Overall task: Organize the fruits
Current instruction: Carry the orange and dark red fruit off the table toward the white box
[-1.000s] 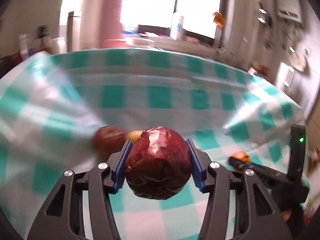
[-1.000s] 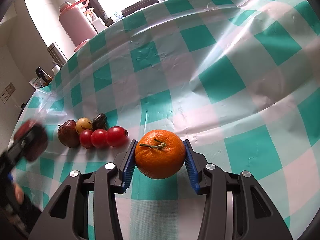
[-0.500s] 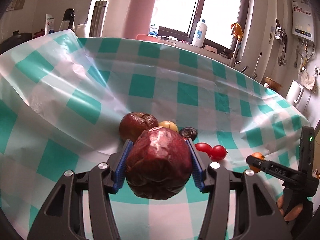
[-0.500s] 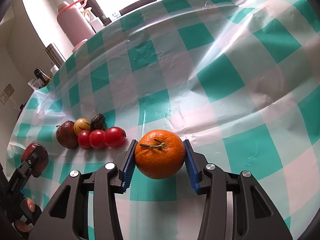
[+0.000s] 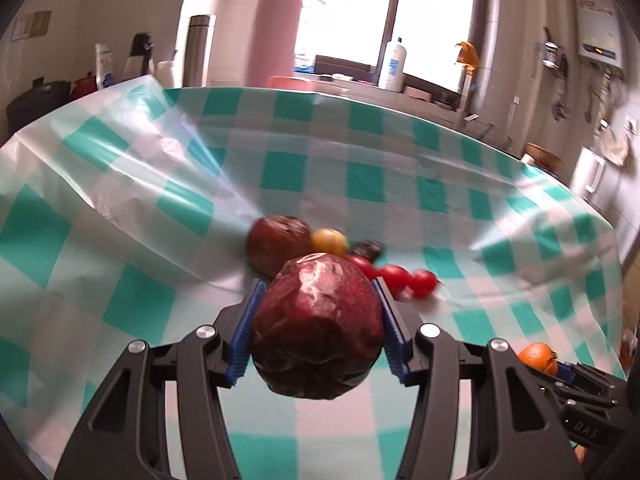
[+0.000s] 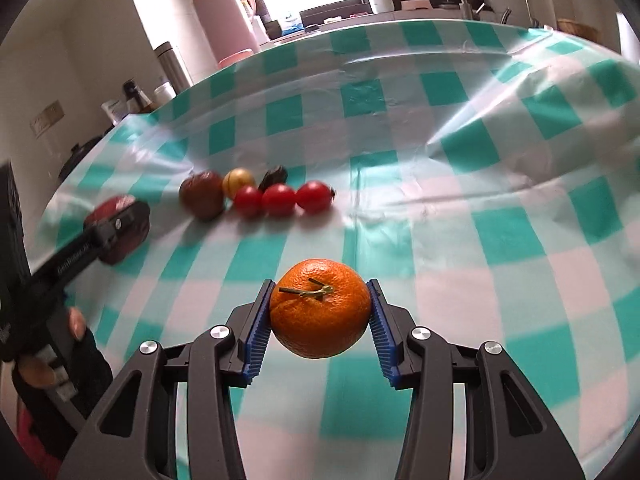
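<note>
1. Our left gripper (image 5: 316, 320) is closed on a dark red, wrinkled fruit (image 5: 318, 322), probably a passion fruit, its blue pads pressing both sides. The fruit hangs clear above the tabletop (image 5: 120, 184), which wears a glossy teal-and-white checked cloth.

2. Our right gripper (image 6: 320, 314) is clamped on a mandarin orange (image 6: 320, 312), stem facing up, also held off the cloth.

3. On the cloth lies a small cluster of fruit. From the right wrist view: a brownish-red round fruit (image 6: 202, 196) at the left end, a small yellow fruit (image 6: 239, 181) and a dark shrivelled fruit (image 6: 274, 176) behind, and three cherry tomatoes (image 6: 278, 199) touching in a row.

4. The dark red fruit sits just in front of the cluster's left end; the mandarin is nearer us and well apart from the row.

5. We judge the next step is setting both fruits down beside the cluster.

6. Risks: round fruit may roll on the slick, creased cloth once released. Lowering the dark red fruit too close could knock the brownish-red fruit or scatter the tomatoes. Its wrinkled, soft-looking skin could dent under the pads. Both grippers converging on one spot could collide.
</note>
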